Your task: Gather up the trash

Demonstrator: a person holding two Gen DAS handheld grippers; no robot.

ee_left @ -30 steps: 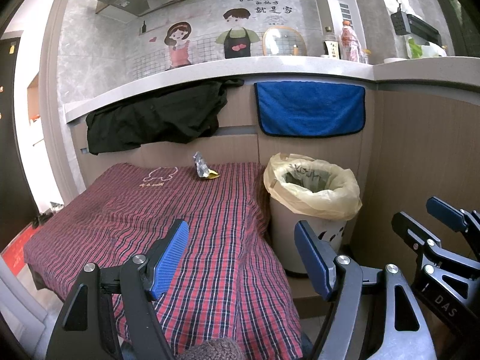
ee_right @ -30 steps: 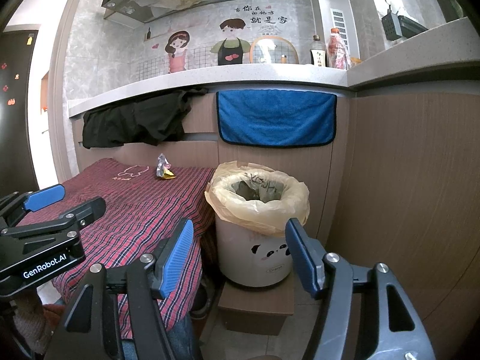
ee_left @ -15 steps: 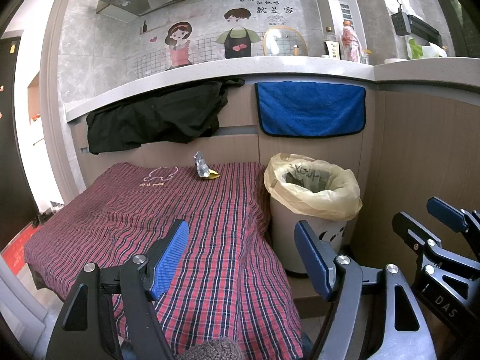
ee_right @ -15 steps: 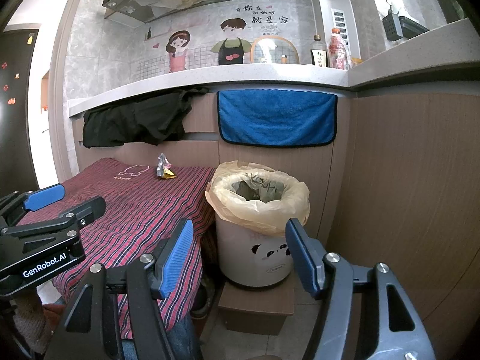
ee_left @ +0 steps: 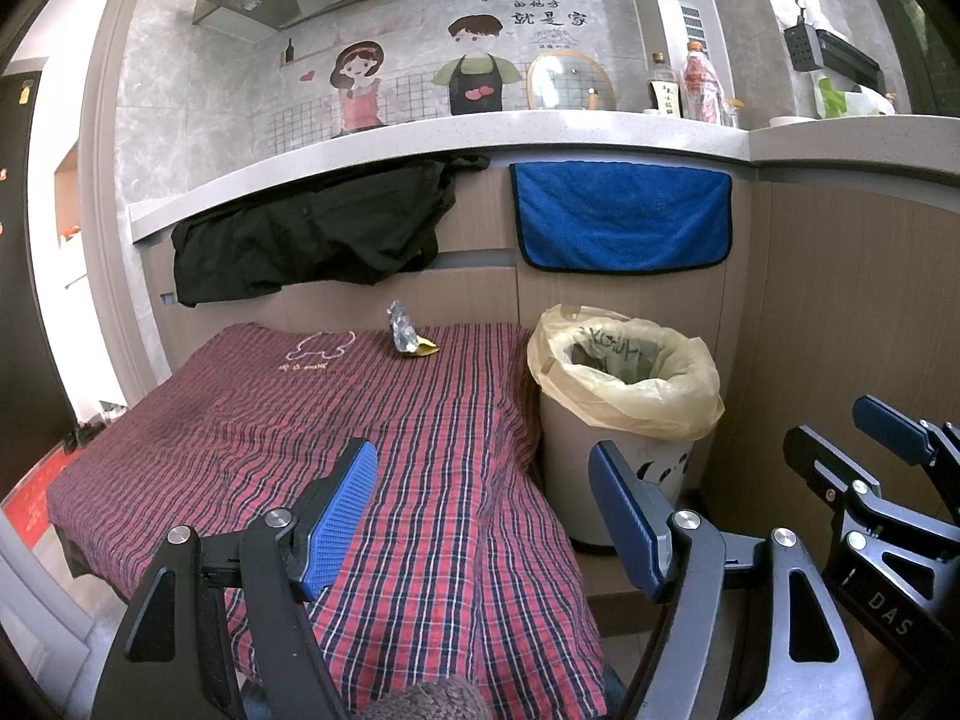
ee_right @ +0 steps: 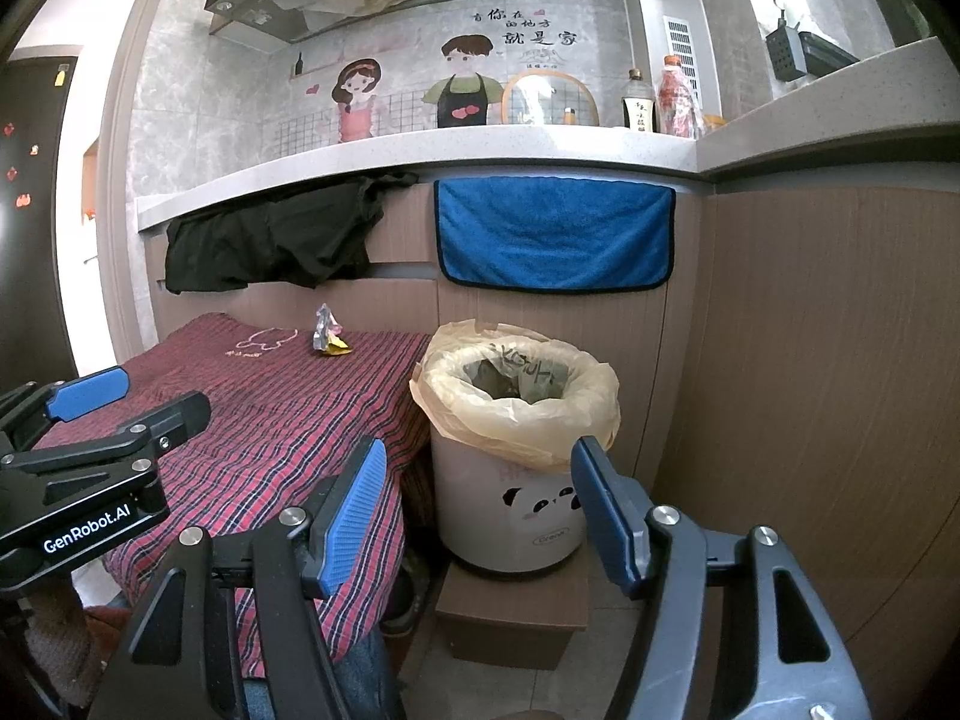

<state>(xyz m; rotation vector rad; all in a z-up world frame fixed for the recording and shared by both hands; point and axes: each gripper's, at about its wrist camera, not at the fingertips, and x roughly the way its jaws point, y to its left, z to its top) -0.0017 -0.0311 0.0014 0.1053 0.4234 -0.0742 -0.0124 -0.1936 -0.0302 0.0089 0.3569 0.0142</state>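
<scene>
A crumpled silver and yellow wrapper (ee_left: 408, 337) lies at the far edge of the red plaid cloth (ee_left: 300, 420); it also shows in the right wrist view (ee_right: 327, 339). A white panda bin with a yellow liner (ee_left: 624, 384) stands to the right of the cloth, and shows in the right wrist view (ee_right: 516, 420). My left gripper (ee_left: 483, 510) is open and empty above the near part of the cloth. My right gripper (ee_right: 474, 507) is open and empty in front of the bin.
A black garment (ee_left: 312, 234) and a blue towel (ee_left: 624, 216) hang from the counter edge behind. The bin rests on a low brown box (ee_right: 510, 612). Wood panelling (ee_right: 810, 360) closes the right side. Bottles (ee_left: 699, 90) stand on the counter.
</scene>
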